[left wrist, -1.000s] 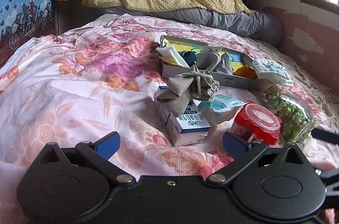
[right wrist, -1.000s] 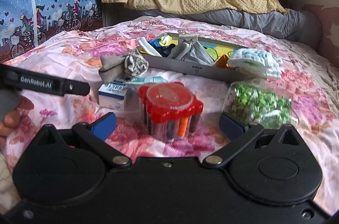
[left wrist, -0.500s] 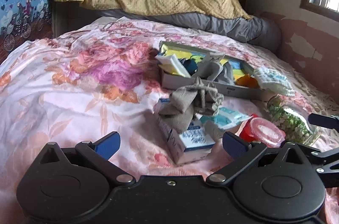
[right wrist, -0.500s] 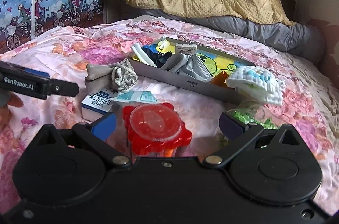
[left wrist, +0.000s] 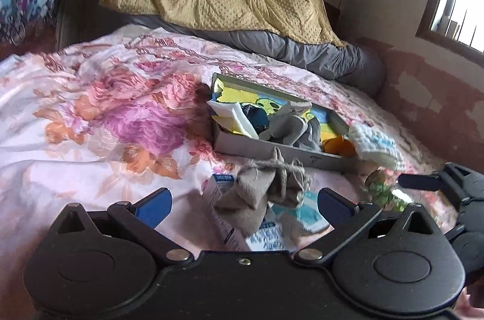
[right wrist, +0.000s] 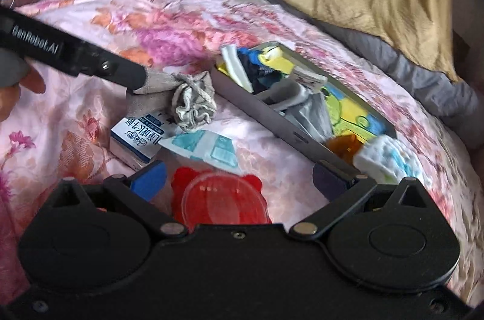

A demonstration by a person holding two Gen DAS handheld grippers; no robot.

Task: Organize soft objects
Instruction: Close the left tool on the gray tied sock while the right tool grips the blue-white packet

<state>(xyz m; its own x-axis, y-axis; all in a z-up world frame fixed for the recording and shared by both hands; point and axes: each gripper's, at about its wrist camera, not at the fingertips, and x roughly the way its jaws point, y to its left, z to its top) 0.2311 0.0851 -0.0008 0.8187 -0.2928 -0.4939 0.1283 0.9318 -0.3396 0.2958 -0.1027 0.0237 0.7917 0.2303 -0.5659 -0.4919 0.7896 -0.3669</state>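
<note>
Both grippers have advanced over the bed; left gripper [left wrist: 243,200] and right gripper [right wrist: 239,177] gape wide, holding nothing. Crumpled beige-grey sock bundle [left wrist: 266,184] lies atop the milk carton [right wrist: 136,140], beside the grey tray [right wrist: 272,111] mid-bed.

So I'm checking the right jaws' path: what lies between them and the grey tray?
In the right wrist view, the red-lidded jar sits between the open jaws; past it lies bare floral bedspread up to the grey tray.

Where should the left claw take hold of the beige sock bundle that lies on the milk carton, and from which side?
Judging by its pose, grip the beige sock bundle at its knotted middle, coming from above. It sits raised on the milk carton, between the open left claw's fingers.
</note>
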